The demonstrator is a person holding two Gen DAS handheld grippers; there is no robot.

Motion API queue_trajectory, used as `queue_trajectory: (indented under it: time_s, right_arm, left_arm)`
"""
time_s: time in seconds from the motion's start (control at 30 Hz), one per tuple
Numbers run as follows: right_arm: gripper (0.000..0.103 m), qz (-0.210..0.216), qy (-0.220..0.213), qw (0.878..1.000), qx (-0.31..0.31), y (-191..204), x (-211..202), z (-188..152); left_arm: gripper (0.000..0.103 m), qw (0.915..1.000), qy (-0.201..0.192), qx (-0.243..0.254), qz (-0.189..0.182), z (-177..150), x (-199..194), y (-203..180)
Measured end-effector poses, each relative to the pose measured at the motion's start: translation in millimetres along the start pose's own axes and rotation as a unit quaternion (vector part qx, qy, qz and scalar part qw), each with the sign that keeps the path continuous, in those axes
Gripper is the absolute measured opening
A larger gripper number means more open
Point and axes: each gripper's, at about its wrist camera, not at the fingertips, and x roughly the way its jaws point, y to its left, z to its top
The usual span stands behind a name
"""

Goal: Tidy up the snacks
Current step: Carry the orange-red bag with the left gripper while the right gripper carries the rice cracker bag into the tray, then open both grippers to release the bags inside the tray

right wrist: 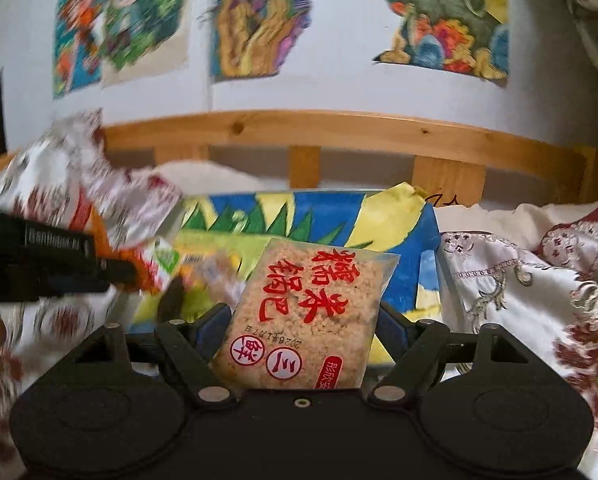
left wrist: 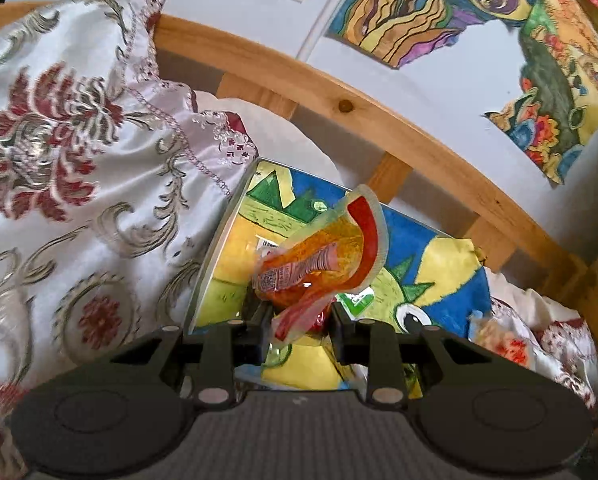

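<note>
A bed with floral covers: the left gripper (left wrist: 299, 316) pinches an orange snack packet (left wrist: 319, 256), the right gripper (right wrist: 299, 320) clamps a rice-cracker pack (right wrist: 307, 316), both above the colourful box (left wrist: 439, 276); each should release low, flat inside.

the clear rice-cracker packet (right wrist: 307, 320) bears red characters 糯米锅巴, a circled 三 and 鲜 (seen upside down); its date print is too small to read surely.

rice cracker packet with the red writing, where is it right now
In the right wrist view, the rice cracker packet sits low and centre, clamped between the right hand-held gripper's fingers, in front of the colourful drawing board on the bed.
</note>
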Motion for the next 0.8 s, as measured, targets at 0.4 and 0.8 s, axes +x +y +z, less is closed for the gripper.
queue_trajectory:
  time_s: [0.4,0.8]
  right_arm:
    - [0.079,-0.010,0.024,0.998,0.050,-21.3,94.7,15.5]
    - [0.079,-0.019,0.056,0.997,0.056,-17.4,120.9,-4.4]
  left_arm:
    - [0.032,0.9989,0.047,0.007,-0.008,2.4,54.2,22.6]
    - [0.033,0.9977,0.063,0.025,-0.004,-4.8,66.4,26.0]
